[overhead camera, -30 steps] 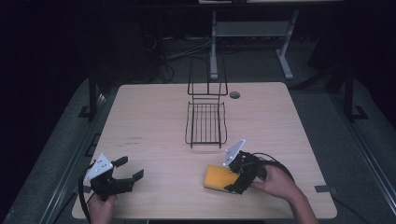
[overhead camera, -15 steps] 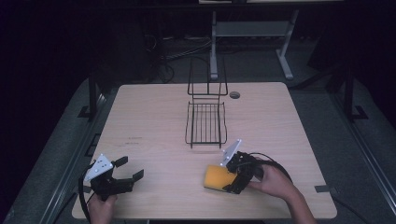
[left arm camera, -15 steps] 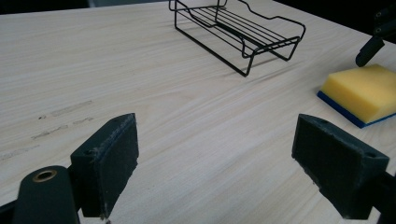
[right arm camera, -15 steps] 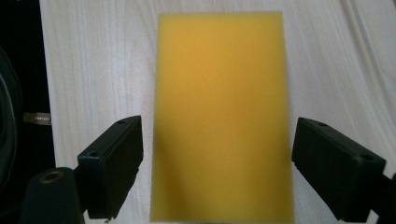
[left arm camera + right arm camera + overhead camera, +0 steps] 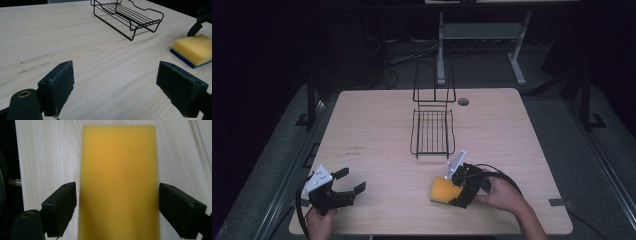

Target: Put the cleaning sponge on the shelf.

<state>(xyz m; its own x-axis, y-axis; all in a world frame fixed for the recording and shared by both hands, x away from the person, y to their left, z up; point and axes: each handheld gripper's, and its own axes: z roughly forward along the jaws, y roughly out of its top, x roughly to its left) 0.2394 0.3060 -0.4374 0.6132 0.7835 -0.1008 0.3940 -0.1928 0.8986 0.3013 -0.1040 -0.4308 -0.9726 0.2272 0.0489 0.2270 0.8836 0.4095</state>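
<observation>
Time to grab the yellow sponge [image 5: 119,182] with the right gripper [image 5: 455,189]. Sponge flat on the wooden table [image 5: 377,125], right between the two black jaws, yellow side up, blue layer underneath seen from the left gripper view [image 5: 193,49]. Jaws apart, one on each long side, very near the foam but not squeezing it yet.

To do it well: keep the jaws level on both sides. Push down a little so the pads [image 5: 60,205] catch the side walls and not just the top edge. Close slowly. Soft foam squashes, so stop once it feels held. Lift straight up. Watch for a tilt, since a crooked hold could let it slip.

Wire rack [image 5: 432,131] just ahead of the right gripper, farther from the person, likely the place for the sponge. Best to come over the low rim from above.

Left gripper [image 5: 346,192] far off to the left of the sponge, jaws wide apart, nothing between them but bare table.

No brand, label or words to read on the sponge or the rack. A few faint marks on the table [image 5: 35,58], too blurry to read.
</observation>
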